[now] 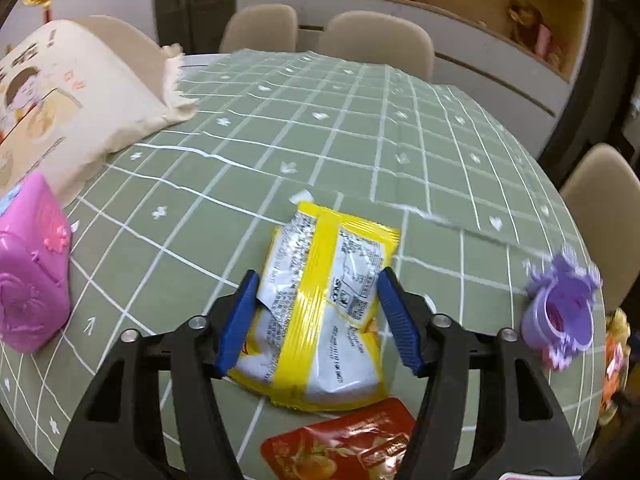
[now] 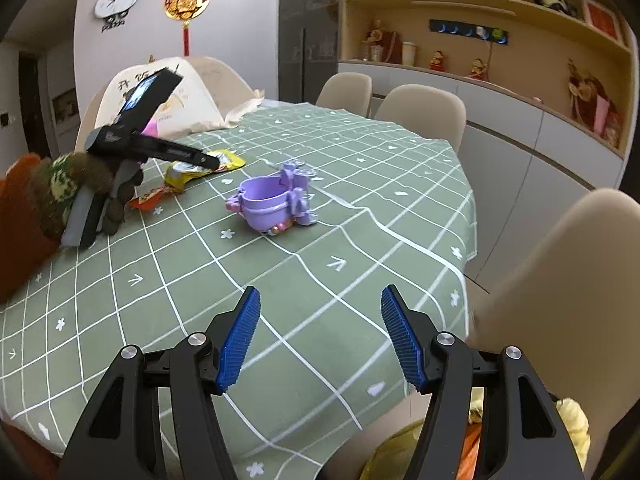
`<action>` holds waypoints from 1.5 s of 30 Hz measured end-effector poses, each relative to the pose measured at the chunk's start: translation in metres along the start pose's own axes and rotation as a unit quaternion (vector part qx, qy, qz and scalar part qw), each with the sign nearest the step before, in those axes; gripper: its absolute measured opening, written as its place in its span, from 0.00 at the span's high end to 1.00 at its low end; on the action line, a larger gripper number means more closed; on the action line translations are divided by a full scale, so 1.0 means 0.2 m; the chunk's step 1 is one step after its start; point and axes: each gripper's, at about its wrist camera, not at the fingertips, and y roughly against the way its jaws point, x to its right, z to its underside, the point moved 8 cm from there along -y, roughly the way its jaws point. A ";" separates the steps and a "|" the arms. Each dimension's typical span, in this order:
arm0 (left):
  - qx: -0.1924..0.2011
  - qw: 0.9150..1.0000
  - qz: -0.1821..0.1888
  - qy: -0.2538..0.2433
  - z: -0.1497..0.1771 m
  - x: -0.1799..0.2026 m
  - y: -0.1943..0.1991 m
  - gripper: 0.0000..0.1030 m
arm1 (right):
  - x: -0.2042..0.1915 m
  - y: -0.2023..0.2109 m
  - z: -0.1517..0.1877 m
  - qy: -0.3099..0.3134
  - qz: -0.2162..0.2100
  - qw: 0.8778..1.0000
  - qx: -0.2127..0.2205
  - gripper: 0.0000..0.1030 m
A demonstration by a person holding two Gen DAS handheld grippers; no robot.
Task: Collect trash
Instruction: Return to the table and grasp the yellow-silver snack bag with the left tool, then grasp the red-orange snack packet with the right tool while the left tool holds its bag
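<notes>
A crumpled yellow and white snack wrapper [image 1: 320,340] lies on the green checked tablecloth [image 1: 360,140]. My left gripper [image 1: 319,274] straddles it, blue pads close against both of its side edges, jaws open. A red wrapper [image 1: 344,440] lies just nearer than it. From the right wrist view, a gloved hand [image 2: 80,188] holds the left gripper [image 2: 212,162] down over the yellow wrapper [image 2: 188,172], with the red wrapper [image 2: 150,200] beside it. My right gripper [image 2: 320,292] hangs open over the table's near side with nothing between its fingers.
A purple toy cup [image 2: 272,200] stands mid-table, right of the wrappers. A pink plastic box [image 1: 28,276] and a cream printed cushion [image 1: 68,108] sit at the left. Beige chairs [image 2: 424,112] ring the table. Yellow and orange items [image 2: 572,420] show below the table's edge.
</notes>
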 end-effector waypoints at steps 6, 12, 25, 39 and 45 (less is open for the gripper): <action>0.021 0.999 0.013 0.035 0.09 -0.05 0.21 0.83 | -0.12 -0.05 -0.07 0.013 -0.031 0.999 0.006 0.42; 0.074 0.990 -0.021 0.118 0.30 -0.21 0.59 0.83 | -0.34 -0.07 -0.18 0.057 -0.092 0.994 0.015 0.42; 0.097 0.971 -0.031 0.217 0.52 -0.46 0.70 0.82 | -0.92 -0.42 -0.35 0.069 -0.183 0.979 -0.063 0.42; 0.090 0.969 -0.014 0.231 0.54 -0.52 0.68 0.82 | -0.99 -0.62 -0.34 0.129 -0.132 0.976 -0.113 0.42; 0.091 0.968 -0.011 0.232 0.53 -0.53 0.69 0.81 | -0.95 -0.60 -0.32 0.148 -0.115 0.977 -0.100 0.42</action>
